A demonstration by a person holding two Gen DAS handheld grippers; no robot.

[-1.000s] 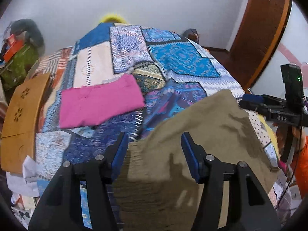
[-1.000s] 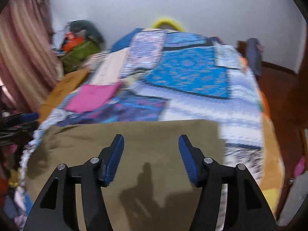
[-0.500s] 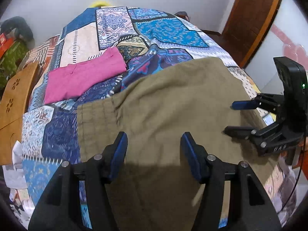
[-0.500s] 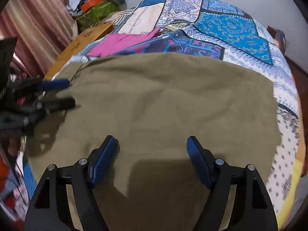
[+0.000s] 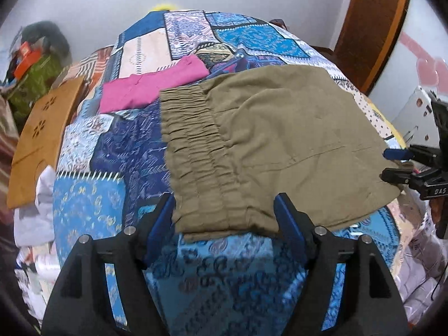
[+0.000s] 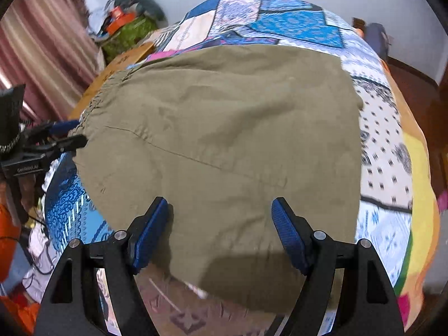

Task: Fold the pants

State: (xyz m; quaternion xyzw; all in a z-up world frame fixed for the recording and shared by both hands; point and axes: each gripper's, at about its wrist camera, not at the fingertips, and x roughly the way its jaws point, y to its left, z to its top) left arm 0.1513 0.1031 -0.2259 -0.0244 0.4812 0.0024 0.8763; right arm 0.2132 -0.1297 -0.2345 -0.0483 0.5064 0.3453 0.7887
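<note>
The olive-khaki pants [image 5: 274, 140] lie folded and flat on the patchwork bedspread, their elastic waistband [image 5: 196, 151] at the left side. My left gripper [image 5: 225, 224] is open and empty at the near waistband corner, just short of the cloth. In the right wrist view the pants [image 6: 224, 140] fill the middle, and my right gripper [image 6: 221, 232] is open and empty over their near edge. Each gripper shows in the other's view: the right one [image 5: 397, 165] at the pants' right edge, the left one [image 6: 67, 134] at the waistband.
A folded pink garment [image 5: 151, 86] lies on the patchwork bedspread [image 5: 92, 212] beyond the waistband. A wooden board [image 5: 42, 137] leans at the bed's left side, with bags [image 5: 33, 64] behind it. A wooden door [image 5: 372, 28] stands at the far right.
Both grippers have pulled back toward the near edge of the bed; the pants, which reached under the fingers before, now lie laid out flat in front of them.
</note>
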